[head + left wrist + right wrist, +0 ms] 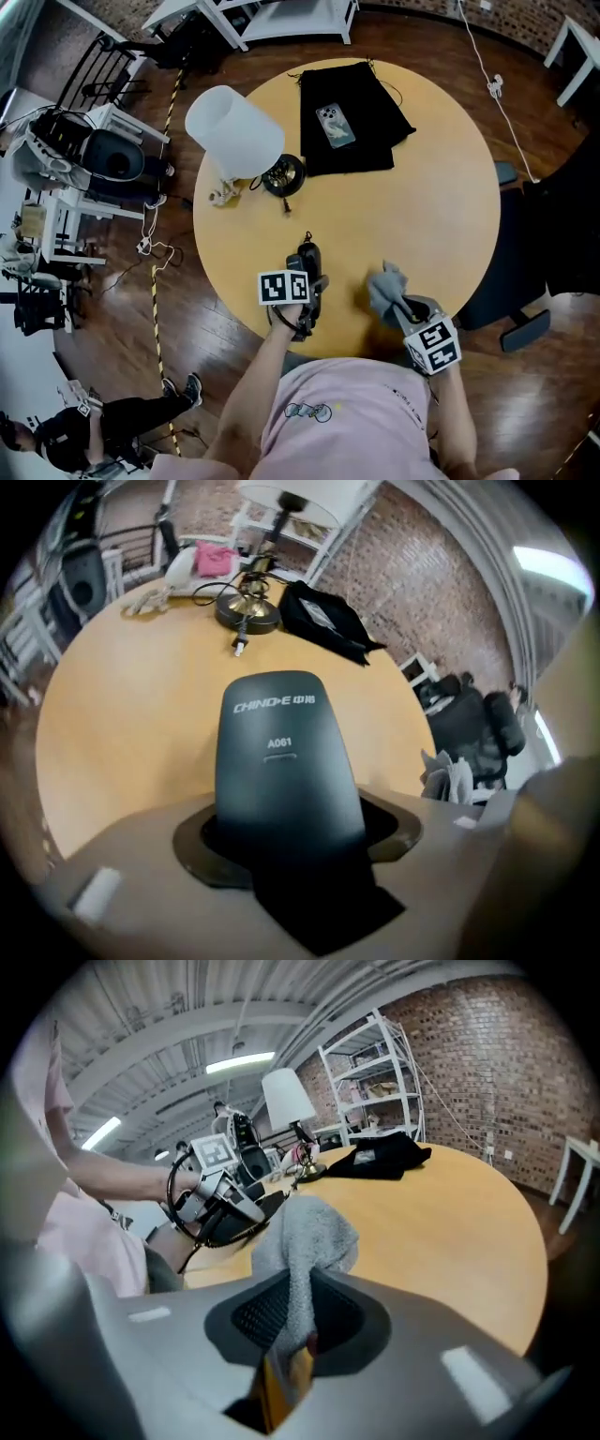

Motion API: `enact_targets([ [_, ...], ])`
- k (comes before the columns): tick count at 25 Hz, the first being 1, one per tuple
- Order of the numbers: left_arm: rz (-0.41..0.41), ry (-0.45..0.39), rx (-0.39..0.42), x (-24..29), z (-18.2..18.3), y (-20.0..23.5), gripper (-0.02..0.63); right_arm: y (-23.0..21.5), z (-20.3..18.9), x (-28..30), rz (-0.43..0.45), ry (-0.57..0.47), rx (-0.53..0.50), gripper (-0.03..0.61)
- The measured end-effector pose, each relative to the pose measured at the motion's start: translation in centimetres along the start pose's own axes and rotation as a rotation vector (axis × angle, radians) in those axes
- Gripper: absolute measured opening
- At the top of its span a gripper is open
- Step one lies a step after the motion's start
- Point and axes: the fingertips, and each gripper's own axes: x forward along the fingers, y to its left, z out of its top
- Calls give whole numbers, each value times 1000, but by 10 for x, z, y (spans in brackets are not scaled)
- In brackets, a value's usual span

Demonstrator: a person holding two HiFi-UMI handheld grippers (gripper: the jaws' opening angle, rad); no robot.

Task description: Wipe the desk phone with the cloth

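Observation:
My left gripper point(307, 281) is shut on the dark desk phone handset point(308, 259) near the table's front edge. In the left gripper view the handset point(281, 771) stands between the jaws and points away over the table, its printed back facing the camera. My right gripper point(405, 311) is shut on a grey cloth point(385, 285), which bunches up above the jaws a little to the right of the handset and apart from it. From the right gripper view, the cloth point(305, 1232) rises out of the jaws point(300, 1321), with the left gripper point(220, 1194) beyond it at the left.
The round wooden table point(422, 206) carries a lamp with a white shade point(234, 131) at the back left. A black fabric bag point(366, 131) with a smartphone point(336, 125) on it lies at the back. A dark office chair point(544, 253) stands at the right.

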Motion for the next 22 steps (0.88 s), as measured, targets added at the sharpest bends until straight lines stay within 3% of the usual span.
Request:
enact_targets([
  [5,245,40,289,24,-8,0,296,-3,-12,31,-31,71,-27,58],
  [11,252,-7,438,17,-9,-19,298,-26,-2,61,-106,126,-76,61],
  [14,189,-64,427,3,0,-31,256,-34,-2,71,-126,160,-87,61],
  [19,84,-116,341,-15,5,-24,256,-35,-8,76,-178,196,-138,77],
  [22,76,-124,344,-23,3,-22,255,-29,-11,76,-163,200,-126,78],
])
